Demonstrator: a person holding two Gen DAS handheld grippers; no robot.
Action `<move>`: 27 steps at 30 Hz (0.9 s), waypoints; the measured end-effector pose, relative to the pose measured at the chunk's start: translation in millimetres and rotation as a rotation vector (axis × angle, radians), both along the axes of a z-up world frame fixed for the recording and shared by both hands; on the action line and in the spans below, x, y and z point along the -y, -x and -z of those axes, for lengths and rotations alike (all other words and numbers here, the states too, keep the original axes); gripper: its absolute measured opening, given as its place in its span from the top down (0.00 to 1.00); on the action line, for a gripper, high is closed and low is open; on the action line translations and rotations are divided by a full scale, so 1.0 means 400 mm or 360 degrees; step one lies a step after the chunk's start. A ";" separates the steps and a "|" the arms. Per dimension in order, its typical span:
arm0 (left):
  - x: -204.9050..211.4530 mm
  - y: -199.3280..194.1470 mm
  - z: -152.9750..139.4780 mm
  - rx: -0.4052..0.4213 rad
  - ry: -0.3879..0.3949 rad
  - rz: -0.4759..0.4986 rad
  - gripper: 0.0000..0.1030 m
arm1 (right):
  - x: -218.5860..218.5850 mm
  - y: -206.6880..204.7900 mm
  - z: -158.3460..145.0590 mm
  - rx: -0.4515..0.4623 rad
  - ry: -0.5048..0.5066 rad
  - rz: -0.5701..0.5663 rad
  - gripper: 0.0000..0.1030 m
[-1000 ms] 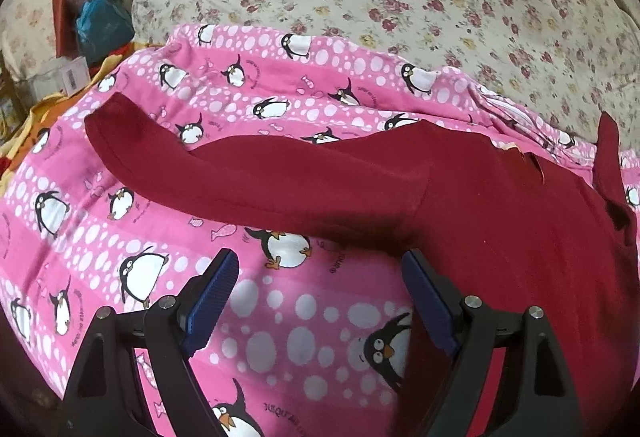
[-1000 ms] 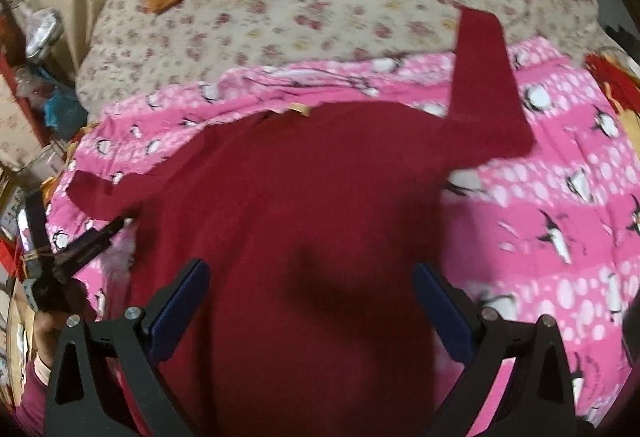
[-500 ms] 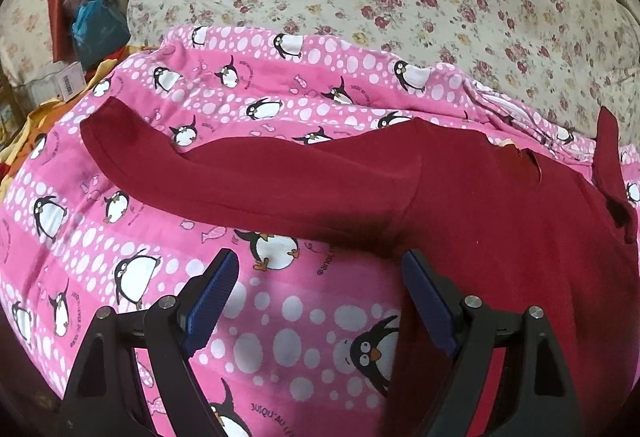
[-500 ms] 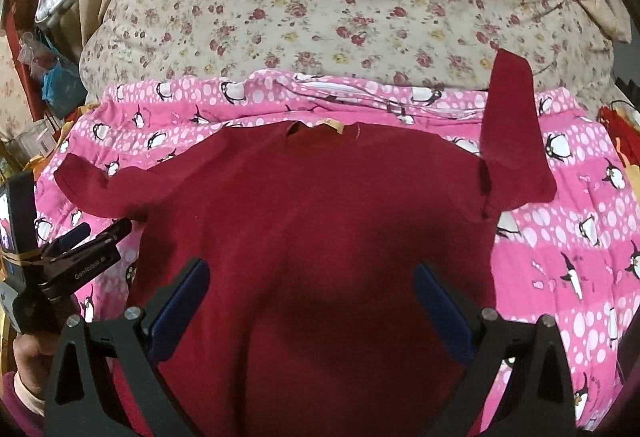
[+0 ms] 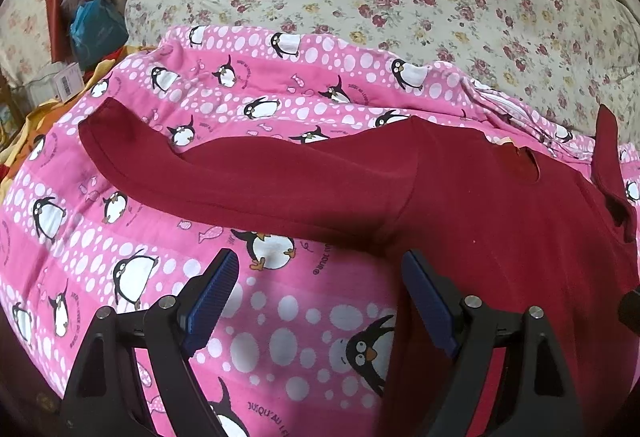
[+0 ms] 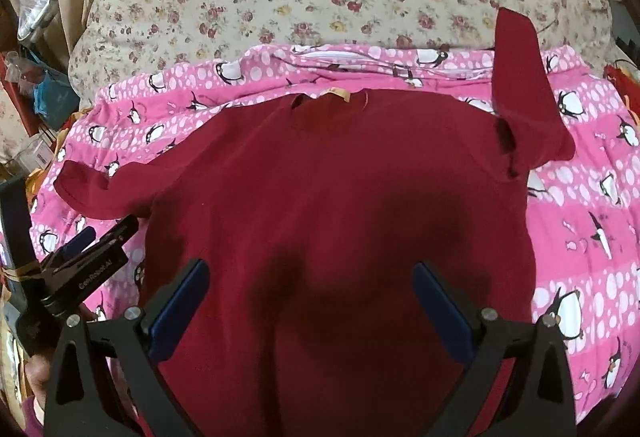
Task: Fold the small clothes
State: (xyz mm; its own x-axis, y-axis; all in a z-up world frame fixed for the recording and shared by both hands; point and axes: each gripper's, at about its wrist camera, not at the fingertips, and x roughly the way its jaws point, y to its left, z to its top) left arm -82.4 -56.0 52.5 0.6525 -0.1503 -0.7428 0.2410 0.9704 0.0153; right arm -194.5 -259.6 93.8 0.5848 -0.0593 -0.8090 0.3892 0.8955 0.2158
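Red shirt (image 6: 320,197) spread flat on a pink penguin blanket (image 5: 120,237).
Left gripper (image 5: 320,297) and right gripper (image 6: 310,301) hover above it, jaws apart, empty.

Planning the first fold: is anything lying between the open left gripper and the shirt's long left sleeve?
Nothing visible: only bare pink penguin-print blanket separates the left gripper from the dark red shirt's sleeve.
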 end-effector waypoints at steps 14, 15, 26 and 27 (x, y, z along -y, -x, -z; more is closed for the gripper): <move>0.011 0.001 0.005 0.0021 -0.0040 0.0020 0.35 | 0.037 -0.024 0.016 0.0031 0.0215 0.0107 0.00; 0.013 0.002 0.005 0.0028 -0.0045 0.0026 0.35 | 0.041 -0.028 0.020 0.0029 0.0221 0.0117 0.00; 0.047 0.008 0.013 0.0049 -0.0109 0.0082 0.35 | 0.043 -0.035 0.051 0.0012 0.0170 0.0128 0.00; 0.048 0.007 0.013 0.0048 -0.0111 0.0083 0.35 | 0.042 -0.035 0.053 0.0011 0.0166 0.0128 0.00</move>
